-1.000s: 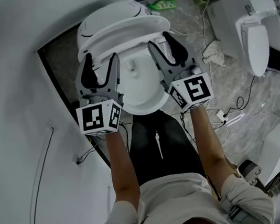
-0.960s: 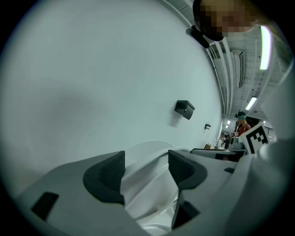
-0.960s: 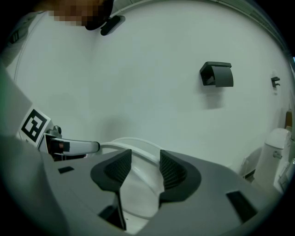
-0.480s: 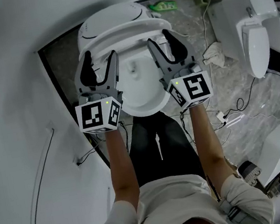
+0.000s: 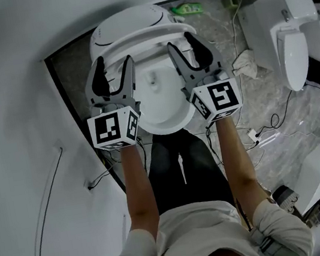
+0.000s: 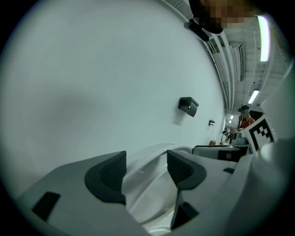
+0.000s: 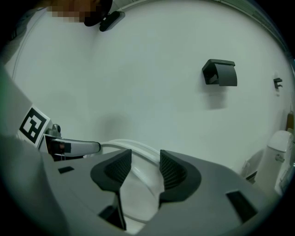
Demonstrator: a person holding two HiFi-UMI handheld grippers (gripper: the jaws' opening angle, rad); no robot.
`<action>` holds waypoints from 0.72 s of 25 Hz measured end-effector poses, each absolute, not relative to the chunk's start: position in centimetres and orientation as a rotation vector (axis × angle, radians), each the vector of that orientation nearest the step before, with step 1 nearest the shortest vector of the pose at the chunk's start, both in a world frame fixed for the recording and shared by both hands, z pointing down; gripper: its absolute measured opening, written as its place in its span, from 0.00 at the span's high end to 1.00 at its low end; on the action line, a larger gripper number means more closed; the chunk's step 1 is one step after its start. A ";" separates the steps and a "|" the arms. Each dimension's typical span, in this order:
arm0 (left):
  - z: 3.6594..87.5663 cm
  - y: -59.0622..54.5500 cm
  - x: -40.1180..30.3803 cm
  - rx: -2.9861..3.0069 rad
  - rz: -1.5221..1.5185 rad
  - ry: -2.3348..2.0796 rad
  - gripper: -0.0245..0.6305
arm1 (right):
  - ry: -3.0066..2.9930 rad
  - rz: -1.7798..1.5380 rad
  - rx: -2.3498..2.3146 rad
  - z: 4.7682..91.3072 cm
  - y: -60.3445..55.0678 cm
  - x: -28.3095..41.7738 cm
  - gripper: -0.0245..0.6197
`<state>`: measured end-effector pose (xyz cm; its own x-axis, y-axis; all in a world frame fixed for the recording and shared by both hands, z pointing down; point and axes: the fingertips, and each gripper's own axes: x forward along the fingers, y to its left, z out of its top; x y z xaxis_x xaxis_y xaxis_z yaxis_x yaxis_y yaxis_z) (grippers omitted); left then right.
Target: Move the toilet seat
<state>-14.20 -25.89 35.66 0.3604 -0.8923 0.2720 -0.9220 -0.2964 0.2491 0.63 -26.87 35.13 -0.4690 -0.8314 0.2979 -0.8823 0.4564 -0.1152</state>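
Observation:
The white toilet seat [image 5: 140, 36] stands tilted up off the bowl [image 5: 160, 109], in front of the lid [image 5: 126, 17]. My left gripper [image 5: 114, 62] straddles the seat's left rim. Its jaws are closing, and the white rim [image 6: 143, 177] fills the gap between its dark pads [image 6: 110, 177]. My right gripper [image 5: 182, 41] clasps the seat's right rim. In the right gripper view the rim [image 7: 138, 154] runs between the ribbed pads [image 7: 171, 170], which press on it. Both grippers point away from the person, side by side.
A white wall closes the left side. A second toilet [image 5: 290, 35] stands at the right, with a crumpled cloth [image 5: 245, 60] and cables [image 5: 264, 131] on the stone floor. A green bottle [image 5: 187, 7] lies behind the toilet. A dark box [image 7: 220, 73] hangs on the wall.
Both grippers have moved slightly forward and up, and the seat between them has tipped a little higher toward the lid.

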 end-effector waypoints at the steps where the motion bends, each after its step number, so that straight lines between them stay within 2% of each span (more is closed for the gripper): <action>1: 35.7 -26.0 -14.2 2.269 0.116 -1.593 0.51 | -2.504 0.377 1.493 35.1 -26.9 0.6 0.64; 18: 35.5 -27.0 -14.1 2.285 0.152 -1.621 0.53 | -2.481 0.340 1.461 35.2 -27.9 0.4 0.63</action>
